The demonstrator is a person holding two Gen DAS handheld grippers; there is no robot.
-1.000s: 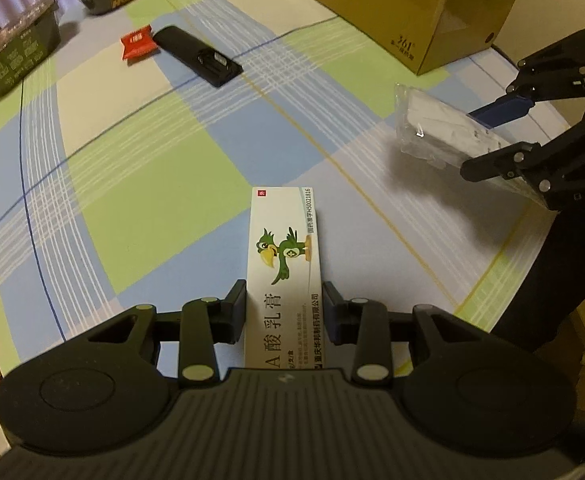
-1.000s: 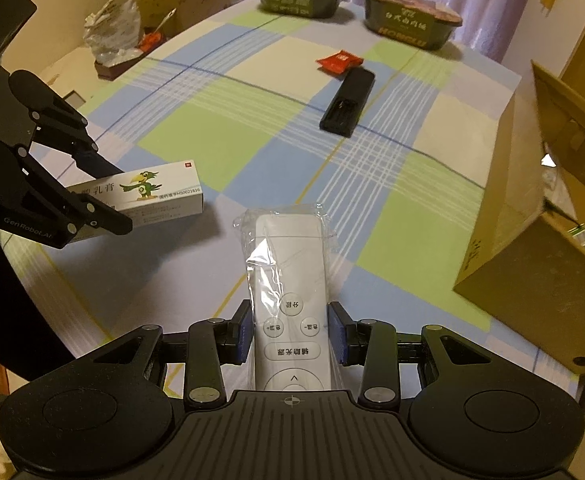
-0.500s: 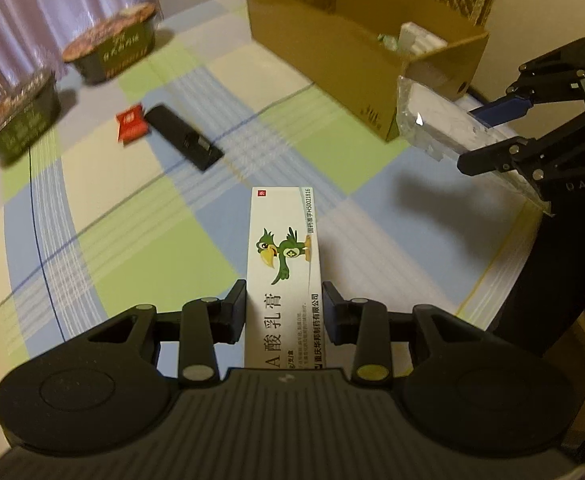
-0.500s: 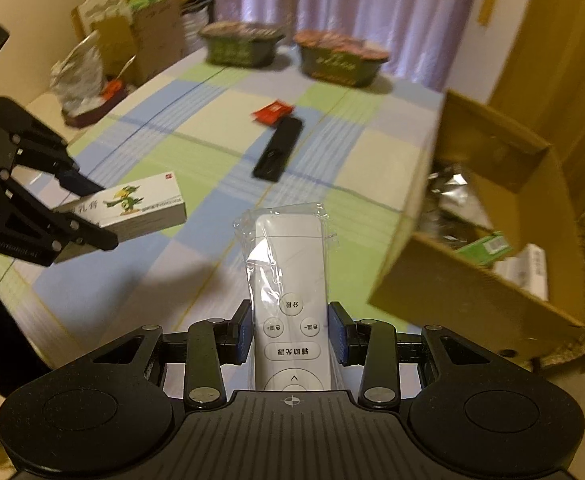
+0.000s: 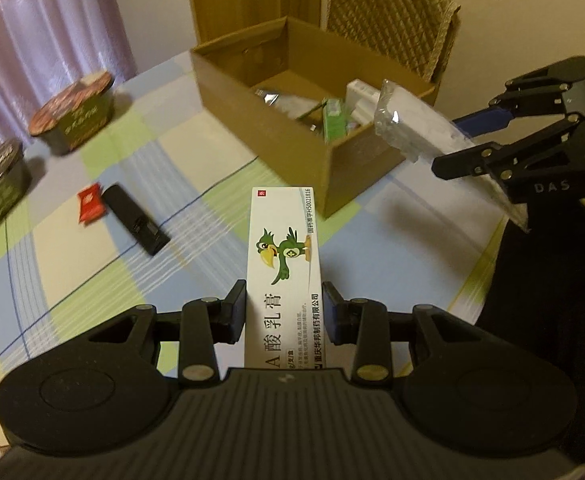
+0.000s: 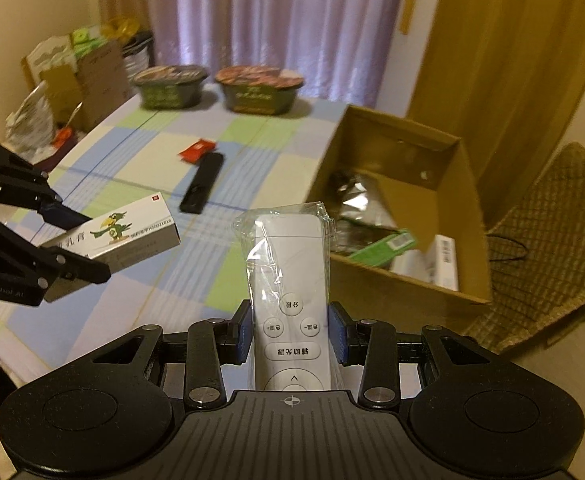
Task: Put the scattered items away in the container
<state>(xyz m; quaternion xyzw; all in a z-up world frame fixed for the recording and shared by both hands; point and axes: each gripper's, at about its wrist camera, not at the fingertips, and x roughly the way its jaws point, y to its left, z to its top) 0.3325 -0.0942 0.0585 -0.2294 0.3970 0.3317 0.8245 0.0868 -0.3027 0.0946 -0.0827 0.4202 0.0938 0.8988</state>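
Ointment box (image 5: 283,256) in left gripper (image 5: 284,318) jaws, wrapped white remote (image 6: 290,280) in right gripper (image 6: 291,330) jaws, both raised toward cardboard box (image 5: 260,128)

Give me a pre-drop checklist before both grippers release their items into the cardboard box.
1. Left gripper grip on the ointment box: ok, clamped between both fingers.
2. Right gripper grip on the plastic-wrapped white remote: ok, held by its sides.
3. Cardboard box open on top: ok, flaps out of the way.
4. Room inside: ok, bare floor shows beside the green packet already in there.
5. Items above the opening: not ok, both are short of the near wall, over the tablecloth.
6. Table finished: not ok, the black remote and red sachet remain out.
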